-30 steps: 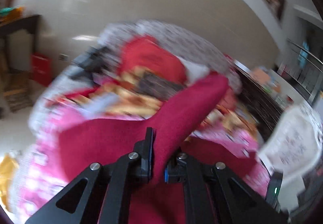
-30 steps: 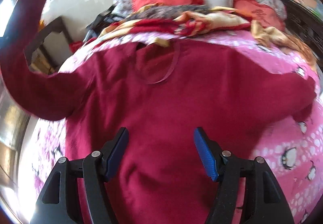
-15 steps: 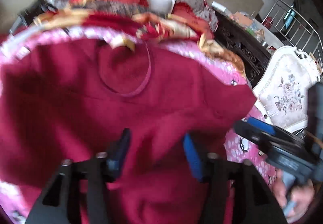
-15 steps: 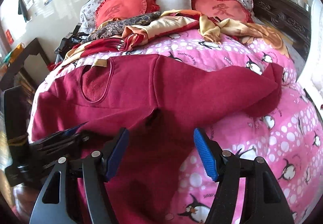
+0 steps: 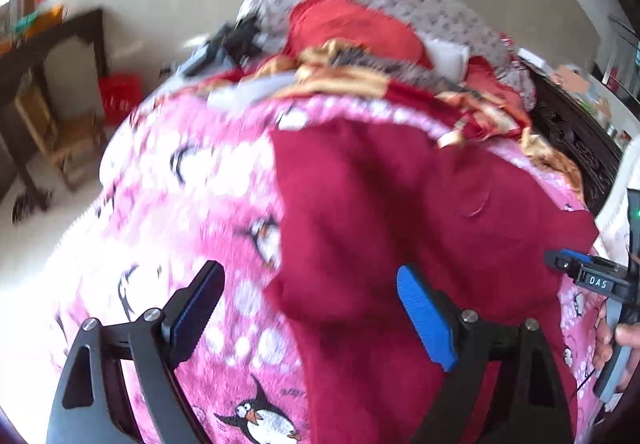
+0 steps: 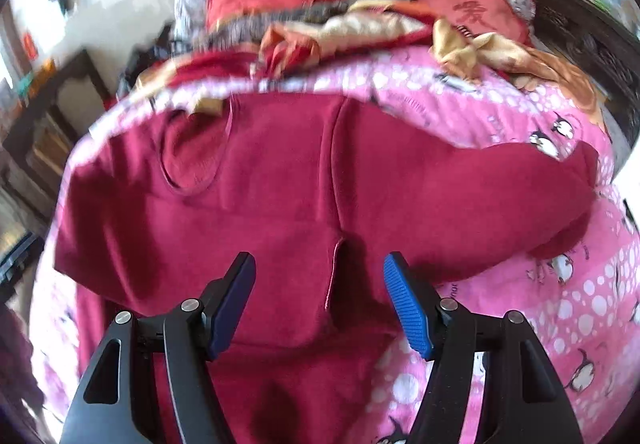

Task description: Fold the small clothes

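Maroon sweater (image 6: 280, 195) lies beneath both wide-jawed, downward-tilted grippers.

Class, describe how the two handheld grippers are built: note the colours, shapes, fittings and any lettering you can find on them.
Both are alike. The left gripper and right gripper have black angular arms with triangular cut-outs and silver pivot screws. Each finger ends in a ribbed blue pad. Seen from the left wrist view, the right gripper's black body carries white letters "DAS", a grey handle below and a small green light.
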### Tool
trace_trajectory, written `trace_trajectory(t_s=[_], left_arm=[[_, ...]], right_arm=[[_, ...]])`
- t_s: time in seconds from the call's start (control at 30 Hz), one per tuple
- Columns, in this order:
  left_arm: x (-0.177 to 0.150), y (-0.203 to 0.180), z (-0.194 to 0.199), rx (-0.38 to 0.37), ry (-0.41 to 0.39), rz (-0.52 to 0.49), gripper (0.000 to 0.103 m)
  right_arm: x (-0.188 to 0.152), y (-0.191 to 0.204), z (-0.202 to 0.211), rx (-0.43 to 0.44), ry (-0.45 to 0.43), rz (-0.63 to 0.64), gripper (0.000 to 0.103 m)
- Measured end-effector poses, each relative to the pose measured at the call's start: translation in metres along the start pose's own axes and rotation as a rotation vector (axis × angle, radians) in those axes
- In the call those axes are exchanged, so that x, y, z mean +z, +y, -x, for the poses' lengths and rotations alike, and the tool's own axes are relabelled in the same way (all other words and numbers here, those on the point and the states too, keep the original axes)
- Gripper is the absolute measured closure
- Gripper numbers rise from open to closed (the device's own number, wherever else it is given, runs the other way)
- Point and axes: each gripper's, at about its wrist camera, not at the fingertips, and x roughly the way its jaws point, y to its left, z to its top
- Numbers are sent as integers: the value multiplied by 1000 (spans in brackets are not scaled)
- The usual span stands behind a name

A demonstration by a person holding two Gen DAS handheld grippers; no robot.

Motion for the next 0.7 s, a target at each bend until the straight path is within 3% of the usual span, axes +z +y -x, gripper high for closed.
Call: trace_trajectory(t_s=[0.1, 0.17, 0.3, 0.4, 0.43, 0.5, 0.6, 0.7], left_arm=[[-9, 7, -13, 13, 46, 26, 12], [-10, 10, -12, 6, 50, 42, 12], [-8, 12, -5, 5, 19, 56, 12], [-3, 2, -18, 3, 38, 45, 12], [-3, -1, -21, 13, 47, 35, 12], [-6, -5, -30, 42, 73, 8, 12], [-10, -1, -32, 63, 95, 12, 12], [-10, 11, -25, 76, 65, 45, 12]], right_arm=[[-3, 5, -13, 0, 24, 32, 103], [-2, 3, -5, 7, -5, 29, 103], [9, -5, 38, 21, -154, 6, 103], [23, -11, 57, -69, -259, 4, 103], [27, -13, 53, -124, -268, 5, 103], [30, -21, 38, -124, -231, -16, 103], [33, -25, 7, -136, -50, -7, 103], [36, -15, 30, -105, -145, -21, 101]])
